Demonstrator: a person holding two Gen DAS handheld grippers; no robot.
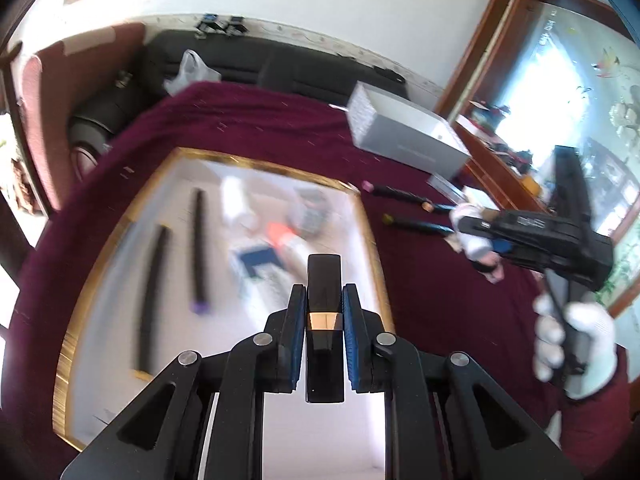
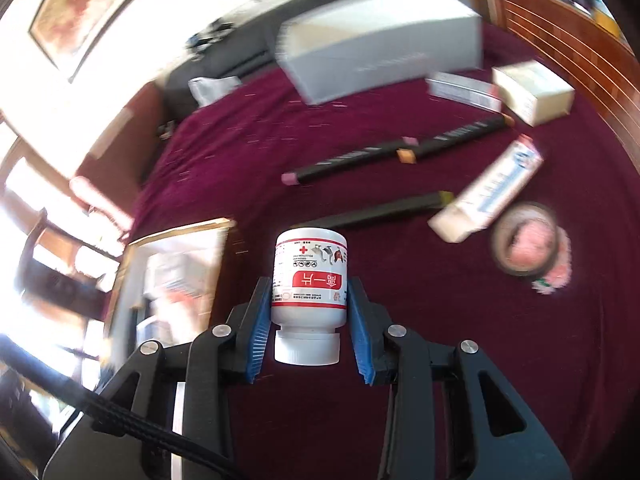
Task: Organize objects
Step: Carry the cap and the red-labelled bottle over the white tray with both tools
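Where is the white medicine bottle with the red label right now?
In the right wrist view, the white bottle sits cap-first between the blue pads of the right gripper, above the maroon tablecloth, with the gold-rimmed tray to its left.

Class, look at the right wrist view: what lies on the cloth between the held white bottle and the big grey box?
Right wrist view: dark marker pens lie between the white bottle and grey box.

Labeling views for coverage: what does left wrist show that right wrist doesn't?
Left wrist only: the left hand-held gripper shut on a black lipstick, two black pens in the tray, and a gloved hand.
Right wrist only: the right hand-held gripper shut on a white bottle, and a round tin.
Both: gold-rimmed tray, grey box, maroon cloth.
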